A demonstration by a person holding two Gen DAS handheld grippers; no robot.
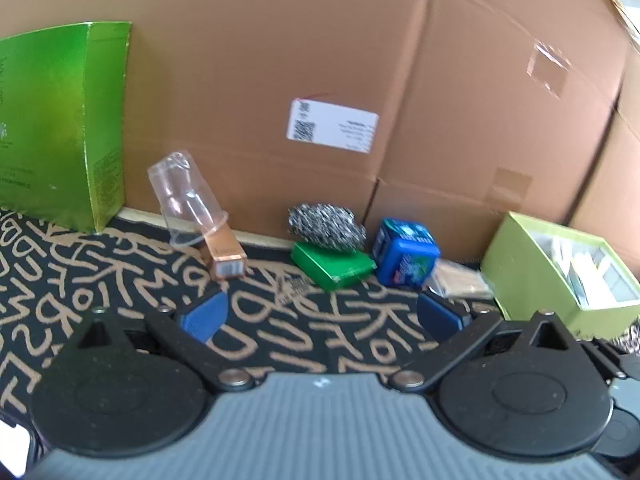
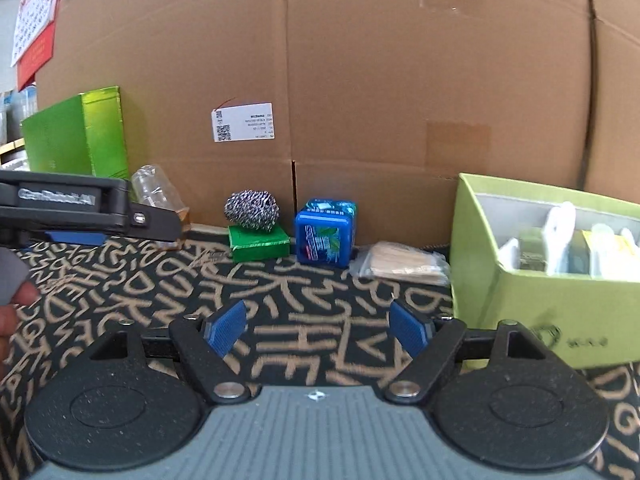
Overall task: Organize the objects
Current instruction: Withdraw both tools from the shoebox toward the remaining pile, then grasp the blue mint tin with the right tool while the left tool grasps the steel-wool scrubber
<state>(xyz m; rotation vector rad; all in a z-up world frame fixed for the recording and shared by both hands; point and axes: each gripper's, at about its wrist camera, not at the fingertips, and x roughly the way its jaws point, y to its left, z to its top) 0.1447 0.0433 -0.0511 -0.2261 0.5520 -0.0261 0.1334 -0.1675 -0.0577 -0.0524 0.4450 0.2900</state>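
Along the cardboard wall lie a clear plastic cup tipped over a small copper box, a steel scourer on a flat green box, a blue tub and a bag of wooden sticks. My left gripper is open with nothing between its blue pads, short of the scourer. My right gripper is open and empty too, in front of the blue tub and the sticks. The left gripper's body crosses the left of the right wrist view.
A light green open box with sorted items stands at the right. A tall green carton stands at the left. Large cardboard boxes close off the back. The patterned black cloth covers the surface. A person's fingers show at the left edge.
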